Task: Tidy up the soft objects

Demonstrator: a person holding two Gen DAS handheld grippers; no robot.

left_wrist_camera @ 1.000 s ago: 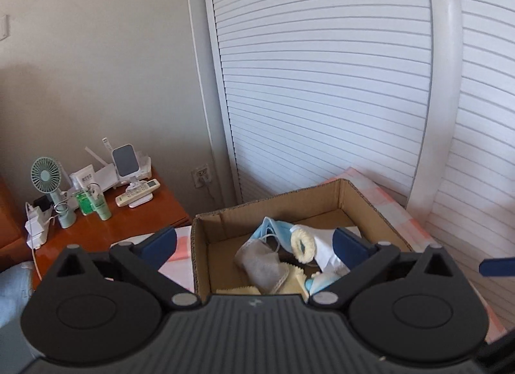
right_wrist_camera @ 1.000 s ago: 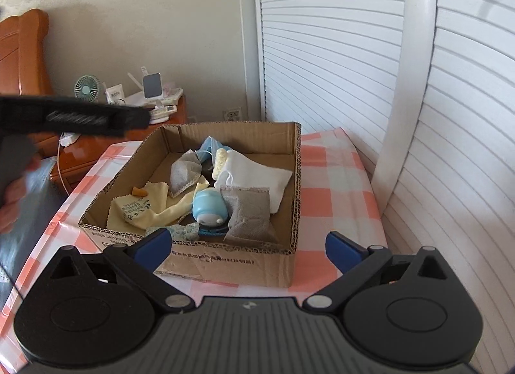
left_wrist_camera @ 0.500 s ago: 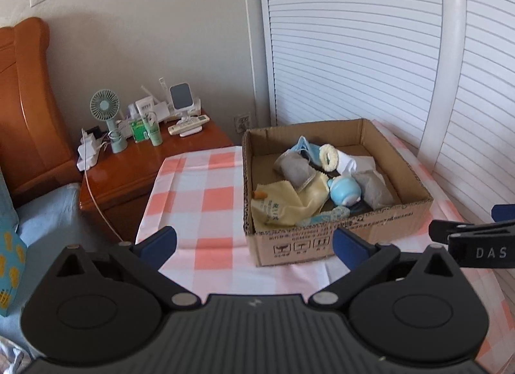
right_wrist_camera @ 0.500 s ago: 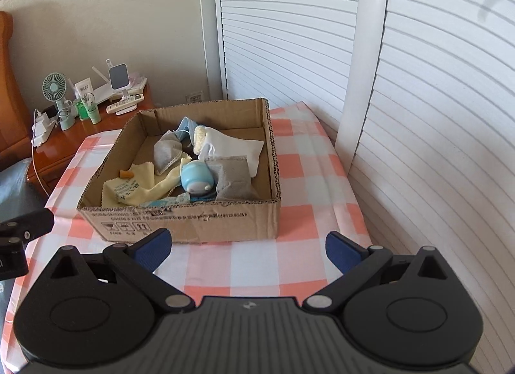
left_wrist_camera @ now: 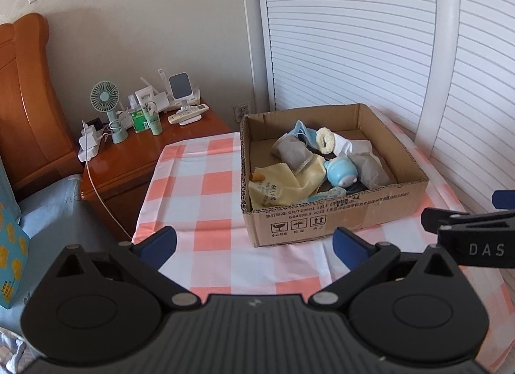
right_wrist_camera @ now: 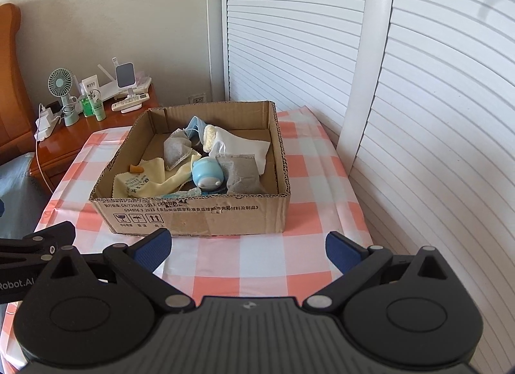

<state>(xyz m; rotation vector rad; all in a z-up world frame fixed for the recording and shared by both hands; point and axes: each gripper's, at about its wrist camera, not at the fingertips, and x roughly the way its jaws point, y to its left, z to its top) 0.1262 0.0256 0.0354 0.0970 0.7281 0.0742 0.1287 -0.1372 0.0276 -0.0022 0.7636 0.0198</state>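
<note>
A cardboard box (left_wrist_camera: 338, 219) (right_wrist_camera: 193, 216) stands on the checked table. It holds several soft things: a yellow cloth (right_wrist_camera: 145, 181), a light blue plush toy (right_wrist_camera: 207, 176), grey pouches (right_wrist_camera: 241, 172), a white cloth (right_wrist_camera: 248, 145) and a blue face mask (right_wrist_camera: 194, 124). My left gripper (left_wrist_camera: 254, 243) is open and empty, in front of the box to its left. My right gripper (right_wrist_camera: 246, 245) is open and empty, in front of the box's near wall. The right gripper also shows at the left wrist view's right edge (left_wrist_camera: 470, 232).
The table has a pink-and-white checked cloth (right_wrist_camera: 309, 161). A wooden nightstand (left_wrist_camera: 141, 148) at the left carries a small fan (left_wrist_camera: 104, 97), bottles, a remote and chargers. A bed (left_wrist_camera: 35, 213) lies at the far left. White louvred doors (right_wrist_camera: 418, 100) run along the right.
Both grippers have pulled back and away from the box. The left one was right above the box's contents a second ago; now the whole box shows in front of both.
</note>
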